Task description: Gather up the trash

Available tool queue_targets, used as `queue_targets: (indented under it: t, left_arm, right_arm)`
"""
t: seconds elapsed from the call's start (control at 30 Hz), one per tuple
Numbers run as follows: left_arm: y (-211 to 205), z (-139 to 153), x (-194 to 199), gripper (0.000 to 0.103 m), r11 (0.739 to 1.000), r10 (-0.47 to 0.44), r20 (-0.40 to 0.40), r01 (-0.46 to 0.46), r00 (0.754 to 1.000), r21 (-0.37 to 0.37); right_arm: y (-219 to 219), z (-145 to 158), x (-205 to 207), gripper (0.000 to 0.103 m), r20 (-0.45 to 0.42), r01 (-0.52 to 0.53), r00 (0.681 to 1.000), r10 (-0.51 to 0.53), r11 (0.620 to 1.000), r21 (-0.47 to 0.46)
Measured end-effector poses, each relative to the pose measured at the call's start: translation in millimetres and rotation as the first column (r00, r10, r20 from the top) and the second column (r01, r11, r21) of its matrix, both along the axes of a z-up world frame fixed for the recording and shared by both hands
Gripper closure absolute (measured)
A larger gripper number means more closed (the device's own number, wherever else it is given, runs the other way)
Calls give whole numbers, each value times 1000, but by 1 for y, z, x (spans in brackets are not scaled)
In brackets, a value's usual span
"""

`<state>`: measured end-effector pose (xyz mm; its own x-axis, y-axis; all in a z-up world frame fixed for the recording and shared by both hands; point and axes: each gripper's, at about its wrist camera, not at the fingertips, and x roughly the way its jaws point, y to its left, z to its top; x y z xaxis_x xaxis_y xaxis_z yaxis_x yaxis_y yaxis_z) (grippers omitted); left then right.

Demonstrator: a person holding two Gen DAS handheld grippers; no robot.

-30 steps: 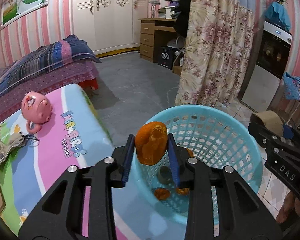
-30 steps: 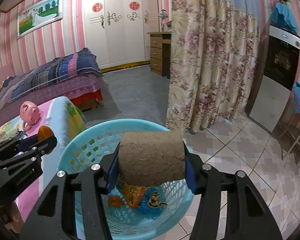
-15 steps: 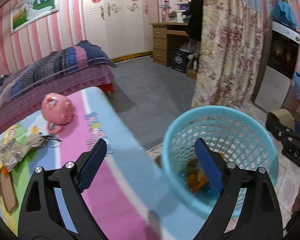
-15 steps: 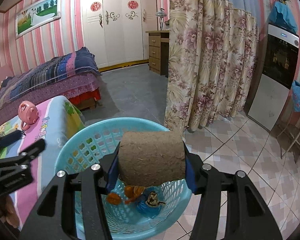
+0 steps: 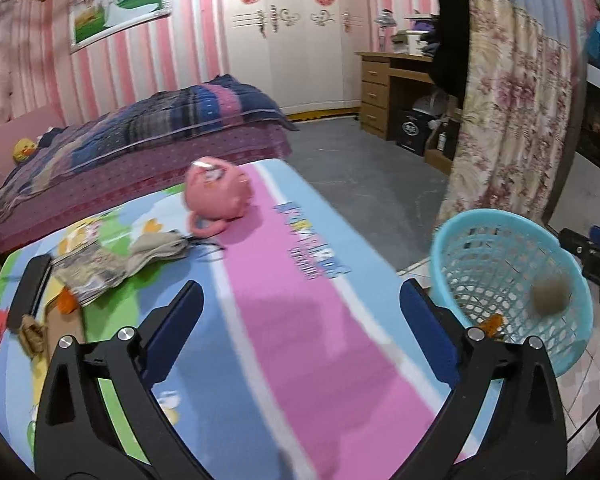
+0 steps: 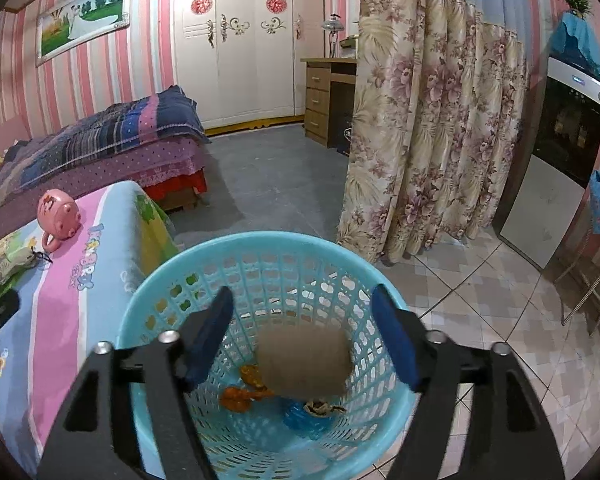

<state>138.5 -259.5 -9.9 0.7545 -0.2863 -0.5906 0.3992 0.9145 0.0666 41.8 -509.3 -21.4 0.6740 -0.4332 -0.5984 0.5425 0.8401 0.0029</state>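
Note:
A light blue mesh basket [image 6: 204, 264] stands on the tiled floor beside the table. My right gripper [image 6: 306, 334] is open above it. A brown cardboard roll [image 6: 304, 362] falls inside the basket, blurred, above orange peels [image 6: 240, 396] and a blue wrapper [image 6: 304, 420]. The roll also shows in the left wrist view [image 5: 550, 299], inside the basket [image 5: 472, 220]. My left gripper [image 5: 302, 328] is open and empty over the colourful tablecloth [image 5: 300, 340]. Crumpled paper trash [image 5: 112, 260] and an orange scrap [image 5: 66, 302] lie on the table's left part.
A pink piggy bank [image 5: 218, 196] stands on the table's far side. A dark flat object [image 5: 30, 294] and a brown scrap [image 5: 32, 332] lie at the left edge. A bed [image 5: 140, 140], a floral curtain [image 6: 428, 120] and a desk [image 5: 392, 88] stand beyond.
My left gripper opened, dropped the orange peel into the basket and swung left over the table. My right gripper opened and the cardboard roll falls into the basket.

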Motion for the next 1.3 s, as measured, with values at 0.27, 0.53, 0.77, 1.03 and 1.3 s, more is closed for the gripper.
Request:
queue_targets:
  t: [0.27, 0.53, 0.77, 1.03, 1.3]
  left_arm:
    - [49, 10, 1, 7, 996, 86, 13, -86, 996, 12]
    - [121, 19, 2, 6, 977, 210, 32, -211, 977, 24]
    - [199, 10, 15, 6, 938, 347, -16, -347, 938, 15]
    - [283, -17, 40, 6, 870, 493, -75, -493, 867, 24]
    - [320, -43, 65, 6, 853, 510, -168, -522, 843, -28]
  right_arm:
    - [16, 12, 0, 12, 42, -39, 998, 39, 999, -8]
    - [71, 19, 25, 12, 40, -201, 978, 202, 979, -45]
    - [130, 20, 53, 12, 61, -331, 941, 334, 942, -46]
    - [184, 2, 86, 12, 44, -407, 912, 407, 913, -13]
    - [214, -18, 105, 12, 2, -448, 894, 448, 894, 10]
